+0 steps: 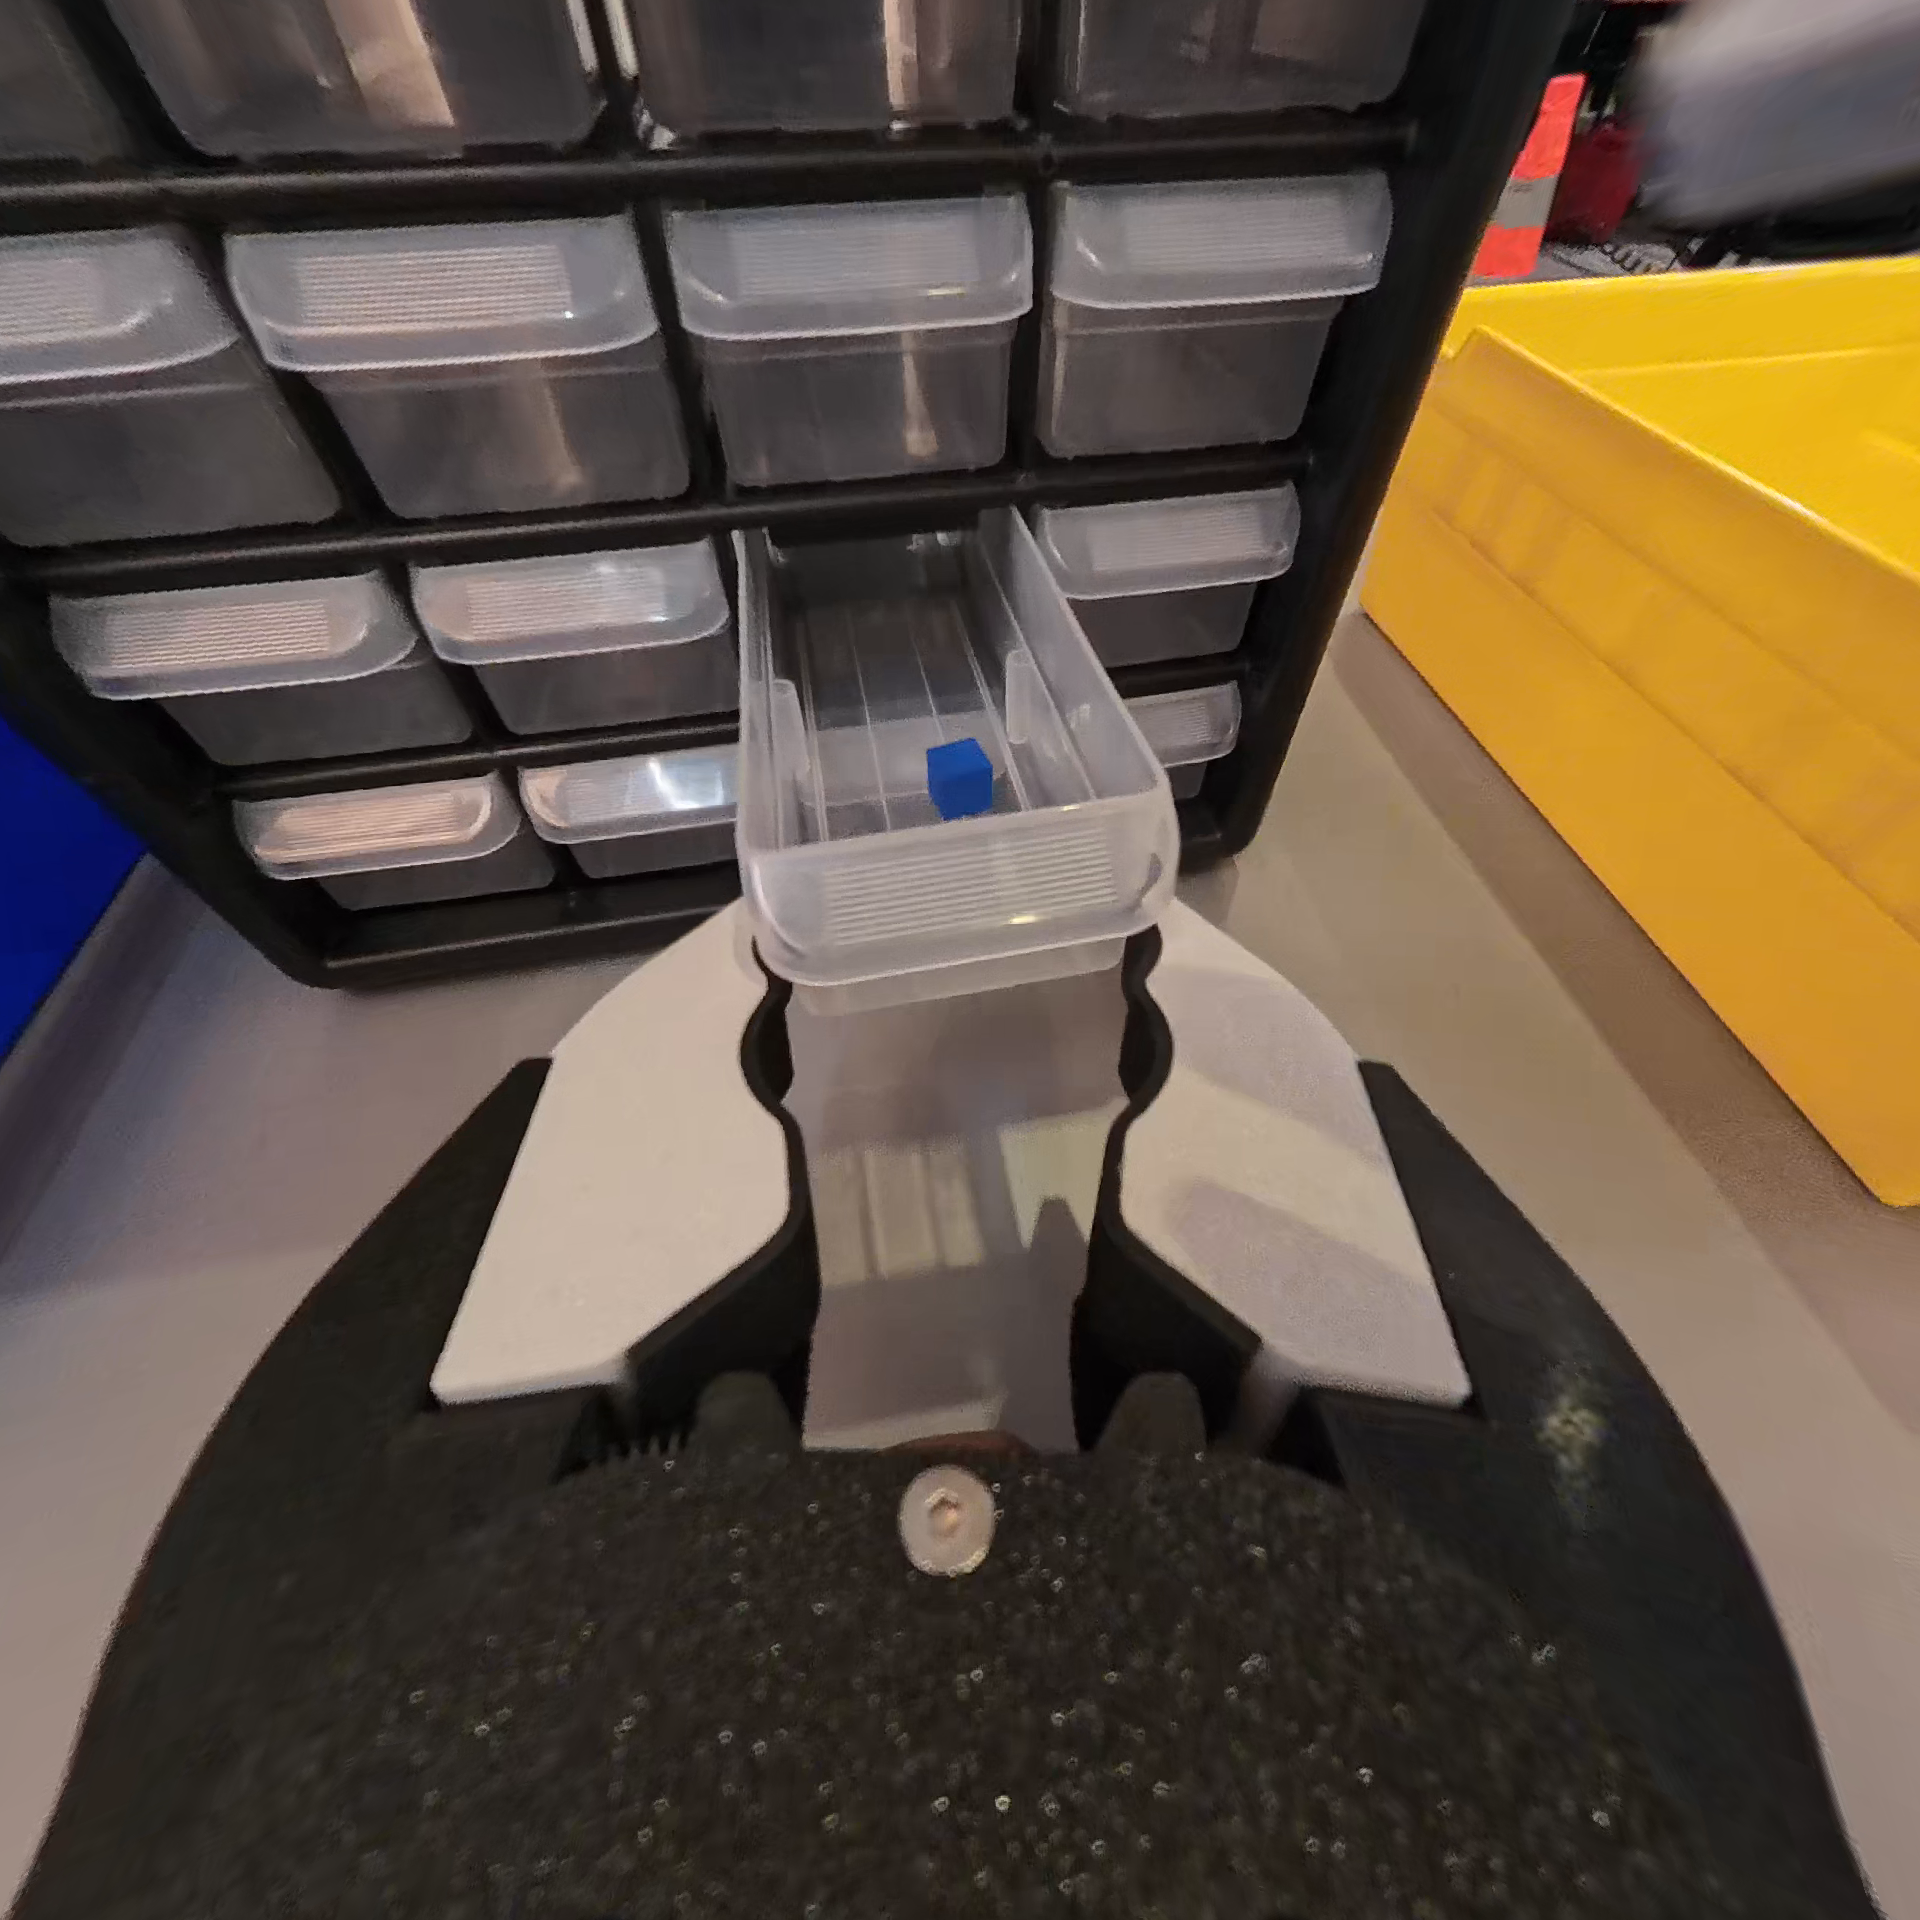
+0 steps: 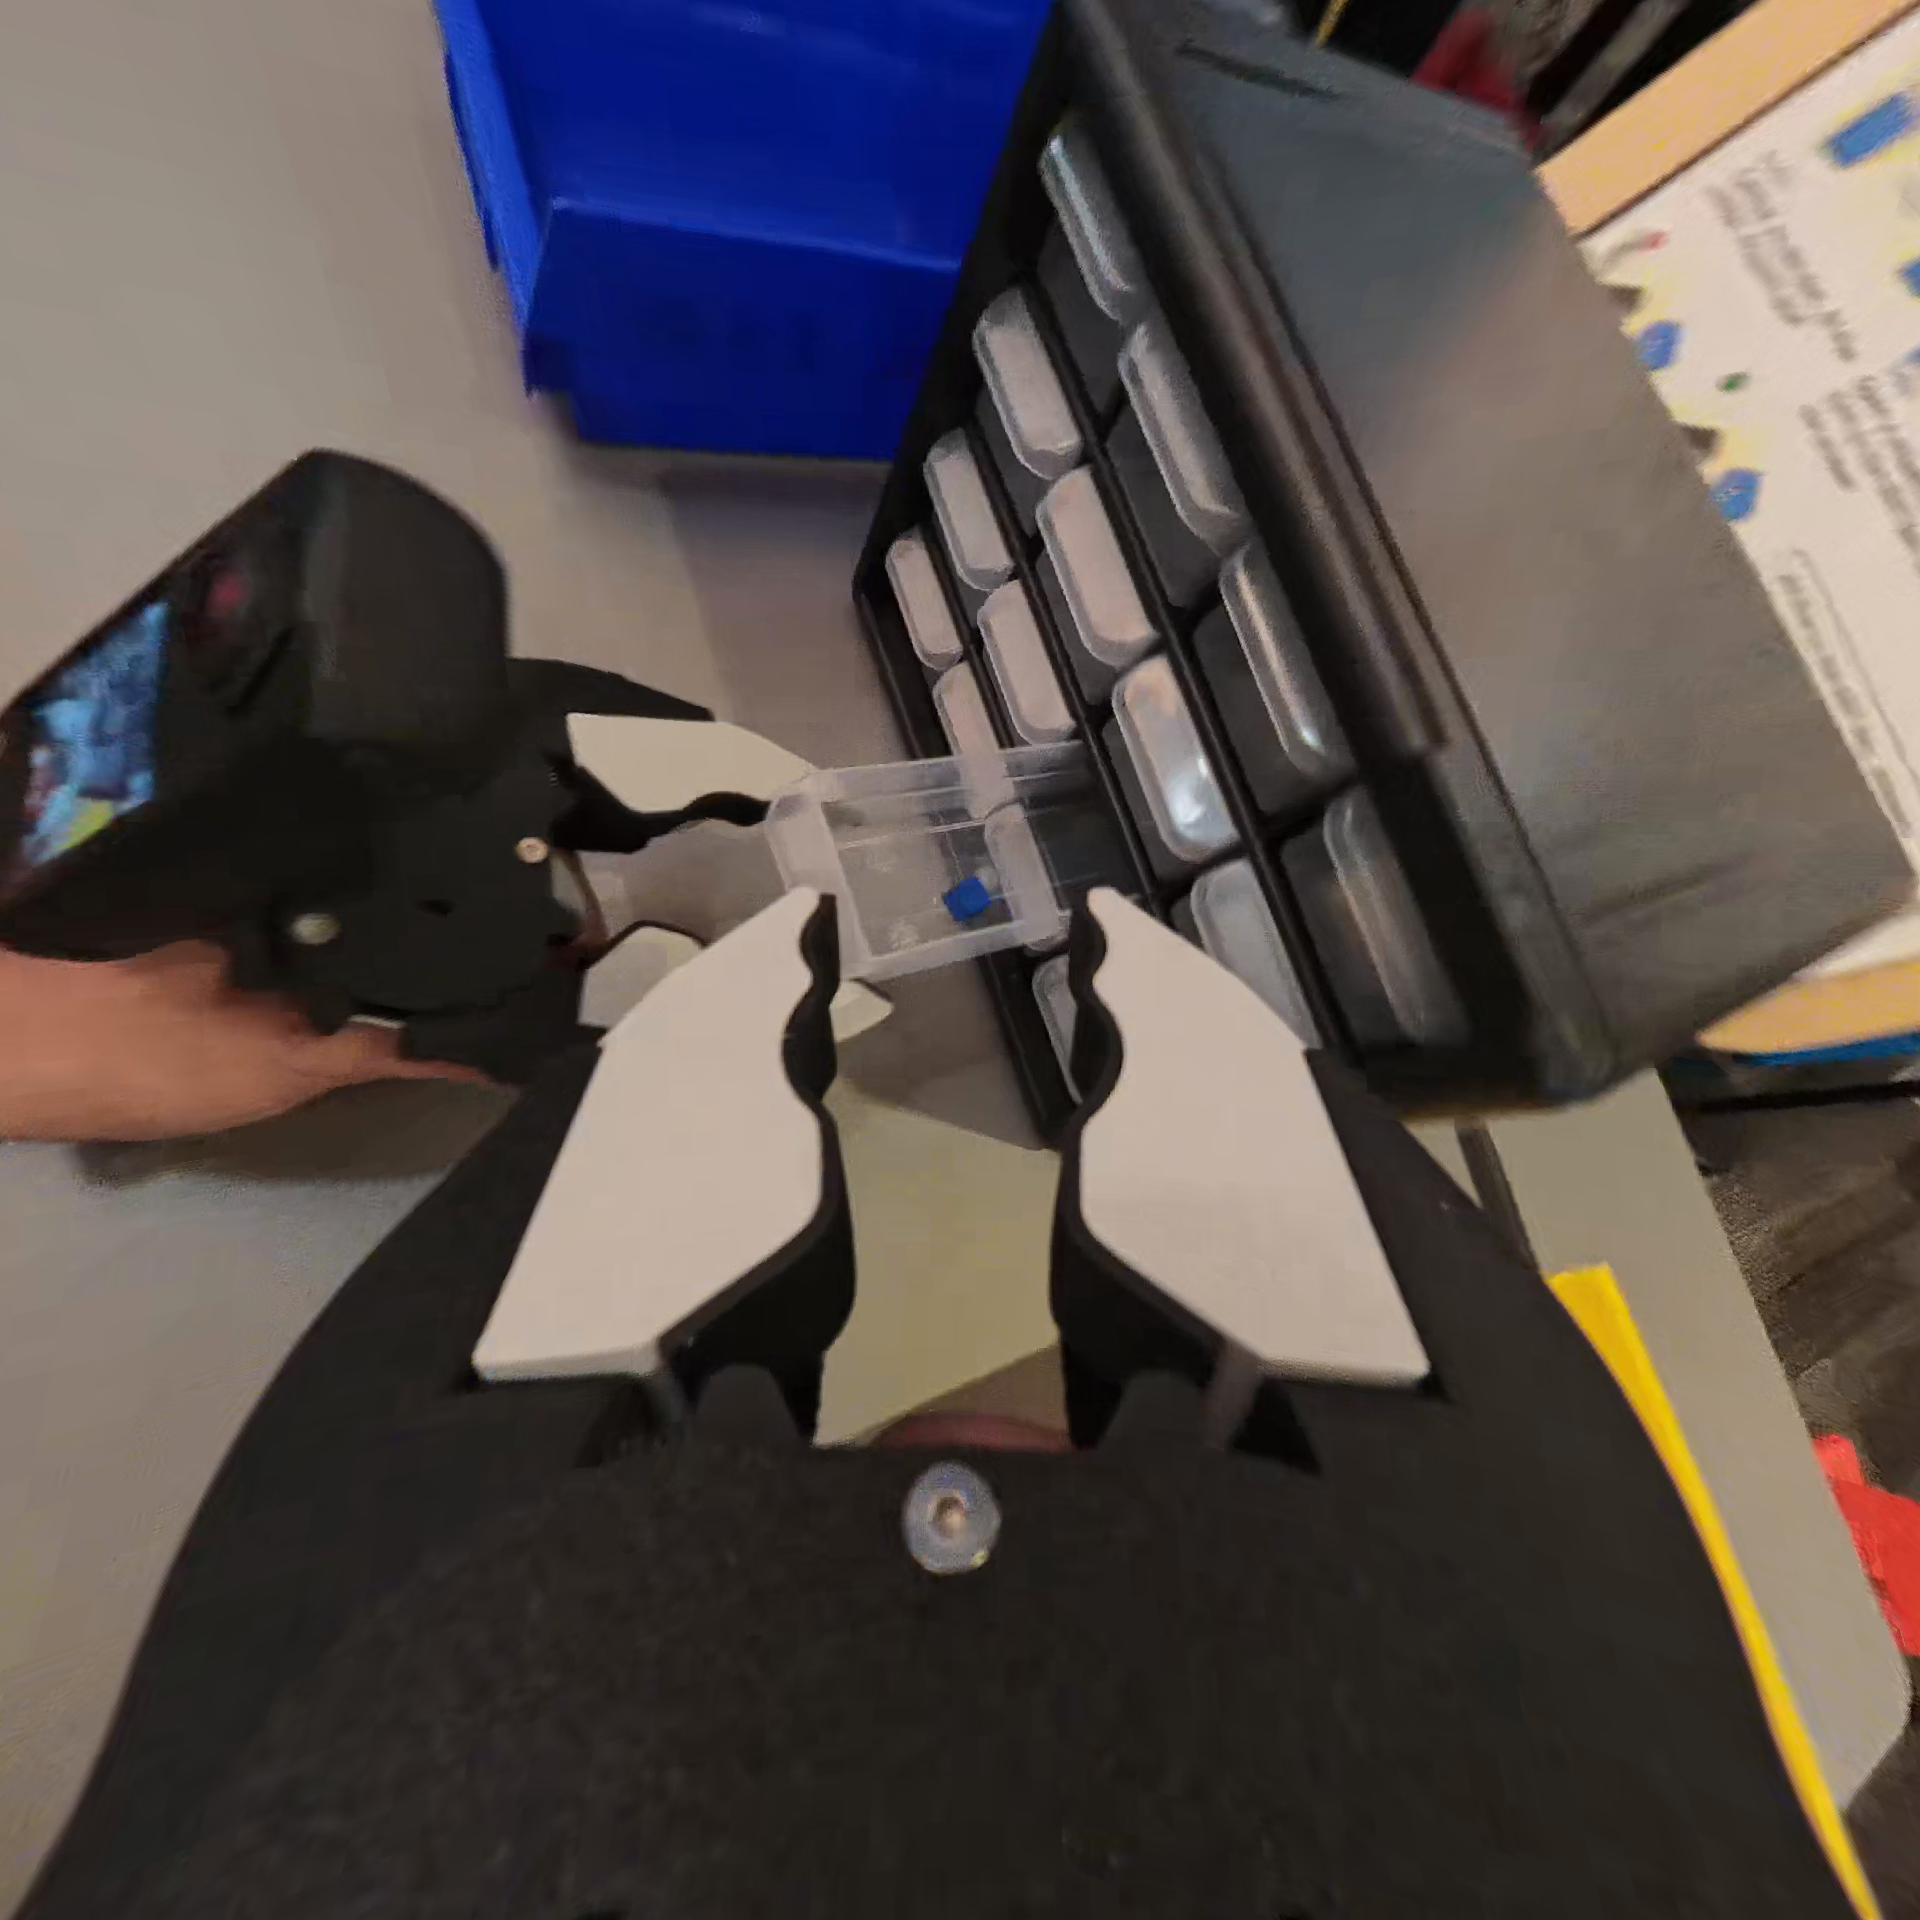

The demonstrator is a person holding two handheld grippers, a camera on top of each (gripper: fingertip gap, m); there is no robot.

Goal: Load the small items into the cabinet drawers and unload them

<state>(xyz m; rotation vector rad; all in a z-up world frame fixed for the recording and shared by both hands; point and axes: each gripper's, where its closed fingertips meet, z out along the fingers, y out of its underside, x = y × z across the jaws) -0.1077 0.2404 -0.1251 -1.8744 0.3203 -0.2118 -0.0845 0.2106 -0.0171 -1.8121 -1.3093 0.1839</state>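
Note:
A black cabinet with clear plastic drawers stands on the grey table. One clear drawer in the third row is pulled out. A small blue cube lies in it near the front. My left gripper is closed on the drawer's front from both sides, under the handle lip. In the right wrist view my right gripper is open and empty, hovering above the open drawer, with the blue cube showing between its fingertips. The left gripper shows there at the left, held by a hand.
A yellow bin stands right of the cabinet. A blue bin stands on its other side and shows at the left edge of the left wrist view. A printed sheet lies behind the cabinet. About 12 cm separates my left fingertips from my right. The black cabinet is about 10 cm from my left fingertips.

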